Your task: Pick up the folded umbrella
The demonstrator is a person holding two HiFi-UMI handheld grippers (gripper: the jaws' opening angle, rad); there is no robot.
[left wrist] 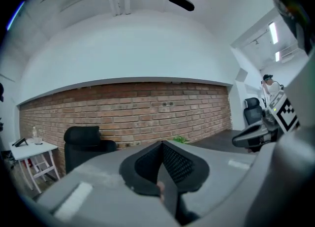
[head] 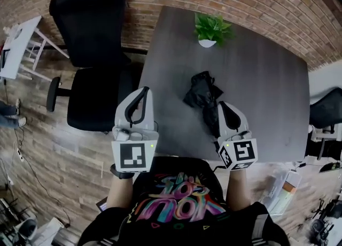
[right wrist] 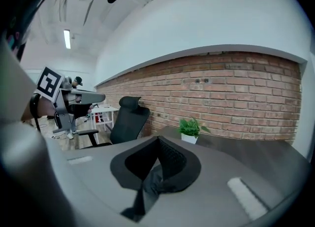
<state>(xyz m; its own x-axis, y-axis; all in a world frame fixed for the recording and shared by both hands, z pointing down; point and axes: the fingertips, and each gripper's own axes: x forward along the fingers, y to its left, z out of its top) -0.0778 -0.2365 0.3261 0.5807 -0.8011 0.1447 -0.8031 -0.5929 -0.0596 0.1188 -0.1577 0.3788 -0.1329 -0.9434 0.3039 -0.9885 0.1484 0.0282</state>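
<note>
the folded umbrella (head: 203,97) lies on the dark grey surface (head: 267,90) near its middle, a crumpled black bundle. the right claw (head: 225,107) sits just beside it at its 4 o'clock, pads pressed together. a wrinkled black strip shows in their seam, and i cannot tell what it is. the left claw (head: 140,92), also closed and empty, hangs at the umbrella's 9 o'clock over the surface's edge. a potted plant (head: 212,29) stands at 12 o'clock and an office chair (head: 91,31) at 10.
</note>
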